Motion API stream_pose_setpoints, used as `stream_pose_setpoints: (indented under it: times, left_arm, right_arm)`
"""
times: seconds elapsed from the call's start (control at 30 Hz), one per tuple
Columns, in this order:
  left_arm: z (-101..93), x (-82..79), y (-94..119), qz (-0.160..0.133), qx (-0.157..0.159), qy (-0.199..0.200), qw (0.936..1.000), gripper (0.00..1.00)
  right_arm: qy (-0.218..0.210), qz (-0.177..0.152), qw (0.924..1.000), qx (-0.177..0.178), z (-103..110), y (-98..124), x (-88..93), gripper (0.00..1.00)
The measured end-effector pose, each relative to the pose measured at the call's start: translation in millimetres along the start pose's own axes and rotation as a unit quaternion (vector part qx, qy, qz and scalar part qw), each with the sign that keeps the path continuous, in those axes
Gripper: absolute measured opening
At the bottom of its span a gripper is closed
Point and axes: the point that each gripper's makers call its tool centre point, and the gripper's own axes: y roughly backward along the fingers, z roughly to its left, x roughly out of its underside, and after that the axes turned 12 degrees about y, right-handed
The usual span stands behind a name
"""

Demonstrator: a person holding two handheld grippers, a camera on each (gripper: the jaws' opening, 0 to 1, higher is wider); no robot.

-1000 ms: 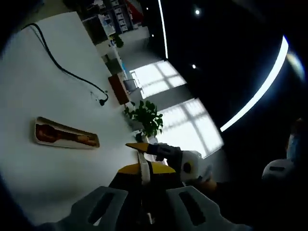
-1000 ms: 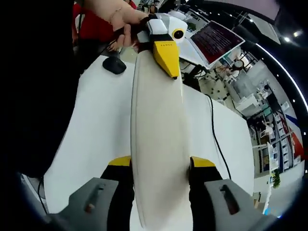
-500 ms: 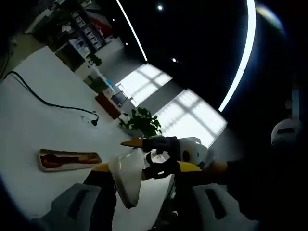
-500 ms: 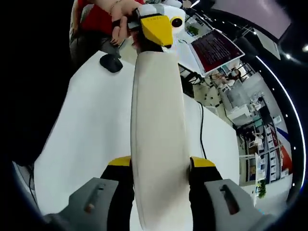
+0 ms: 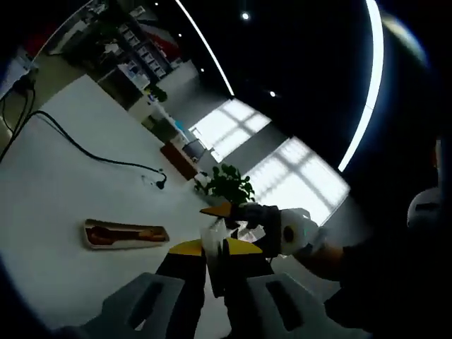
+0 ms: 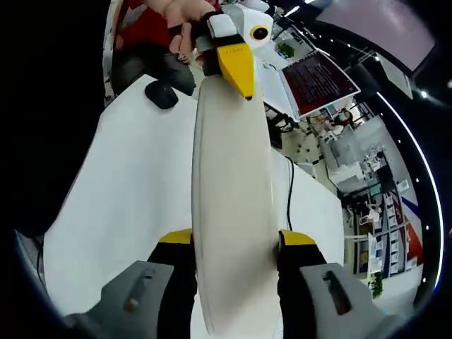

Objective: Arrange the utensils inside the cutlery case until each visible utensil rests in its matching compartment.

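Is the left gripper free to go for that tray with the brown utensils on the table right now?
Probably not yet. The left gripper is shut on one end of the white case, whose other end the right gripper clamps. The tray lies unobstructed on the table.

Your hand-held grippers (image 6: 229,244) have grey bodies, black jaws with yellow tips; you wear a red top (image 6: 145,25).

White table (image 5: 56,183), black cable (image 5: 85,150) across it; potted plant (image 5: 227,185) beyond; black mouse (image 6: 161,94); red-screen monitor (image 6: 323,74).
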Motion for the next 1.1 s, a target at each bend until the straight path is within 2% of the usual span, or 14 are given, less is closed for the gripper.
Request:
stream_pose_setpoints:
  times: [0.03, 0.1, 0.27, 0.3, 0.43, 0.5, 0.57, 0.63, 0.7, 0.9, 0.93, 1.0, 1.1]
  left_arm:
    - [3.5, -6.2, -0.4, -0.014, -0.001, -0.003, 0.9999, 0.07]
    - [2.2, -9.2, -1.5, -0.021, 0.008, -0.003, 0.9997, 0.07]
    - [5.8, -11.4, -5.5, -0.012, 0.007, 0.003, 0.9999, 0.07]
    - [5.5, -9.0, -5.9, 0.001, 0.010, 0.008, 0.9999, 0.08]
    - [9.4, -9.5, -9.8, 0.010, 0.005, 0.001, 0.9999, 0.11]
    - [14.3, -7.7, -10.2, 0.023, 0.000, -0.003, 0.9997, 0.07]
    - [20.2, -9.5, -10.2, 0.021, -0.011, -0.002, 0.9997, 0.08]
    - [21.2, -10.2, -10.9, 0.022, -0.007, 0.030, 0.9993, 0.07]
    - [24.7, -11.9, -12.4, 0.022, -0.010, 0.013, 0.9996, 0.07]
    - [40.5, -19.2, -20.2, 0.024, -0.025, 0.036, 0.9988, 0.07]
    - [41.4, -20.8, -21.9, 0.023, -0.027, 0.032, 0.9989, 0.07]
    - [42.4, -25.3, -25.7, 0.031, -0.027, -0.006, 0.9991, 0.07]
    - [45.8, -32.9, -32.2, 0.032, -0.044, -0.034, 0.9979, 0.08]
  right_arm:
    - [-0.008, -0.001, 1.0000, 0.001, -1.4, 0.0, -0.8, 0.43]
    - [-0.013, 0.002, 0.9999, 0.001, -2.7, 0.2, -0.9, 0.43]
    - [-0.010, 0.007, 0.9999, 0.002, -4.3, -3.0, 5.1, 0.43]
    - [-0.008, 0.009, 0.9999, 0.002, -4.9, -3.6, 7.5, 0.43]
    - [-0.007, 0.011, 0.9999, -0.001, -7.6, -8.4, 11.6, 0.43]
    - [-0.007, 0.011, 0.9999, -0.004, -8.4, -13.0, 13.4, 0.43]
    - [-0.008, 0.009, 0.9999, -0.009, -8.3, -16.2, 14.7, 0.43]
    - [-0.010, 0.007, 0.9998, -0.015, -8.6, -21.0, 17.3, 0.43]
    - [-0.008, 0.006, 0.9998, -0.017, -9.3, -26.3, 20.4, 0.43]
    - [-0.020, 0.002, 0.9994, -0.029, -8.3, -39.7, 30.2, 0.43]
    - [-0.023, 0.001, 0.9993, -0.030, -8.5, -41.5, 31.8, 0.43]
    - [-0.028, -0.001, 0.9992, -0.029, -10.1, -45.6, 36.0, 0.43]
    - [-0.041, -0.003, 0.9988, -0.028, -12.2, -51.4, 41.7, 0.43]
